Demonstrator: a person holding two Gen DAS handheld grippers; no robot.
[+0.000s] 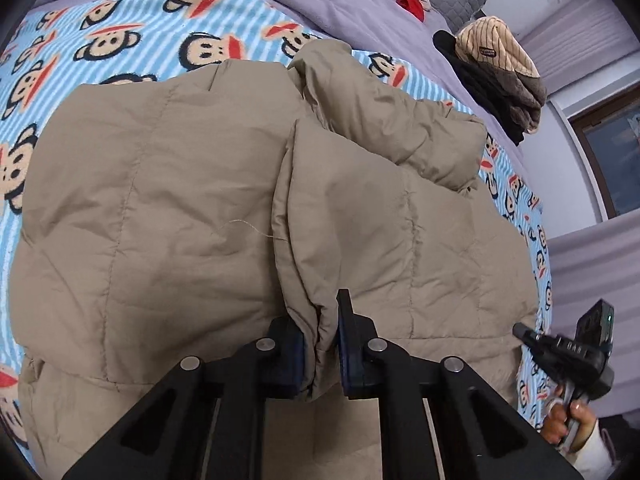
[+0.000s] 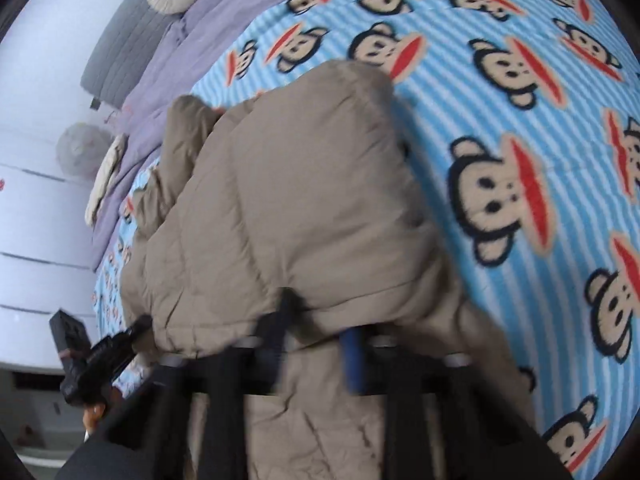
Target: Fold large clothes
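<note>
1. Beige puffer jacket (image 1: 160, 200) on monkey-print blanket (image 1: 120, 40), bed; partly folded.
2. Left gripper (image 1: 320, 344) jaws pinching folded front edge.
3. Right gripper (image 2: 316, 344) jaws clamped on hem, blurred.
4. Likely light, puffy, slick shell; springs back. Grip stitched edges, not filling.

Both cams ride on a hand-held gripper and look steeply down along its fingers, really close to the tan padded coat (image 1: 168, 208) that fills the middle of each frame. Left wrist view faces up the bed (image 1: 120, 32), purple bedding across the top. Right wrist view is blurry, monkey blanket (image 2: 500, 128) filling its right side. They share coat and blanket, and each catches the other gripper at a lower corner.
</note>
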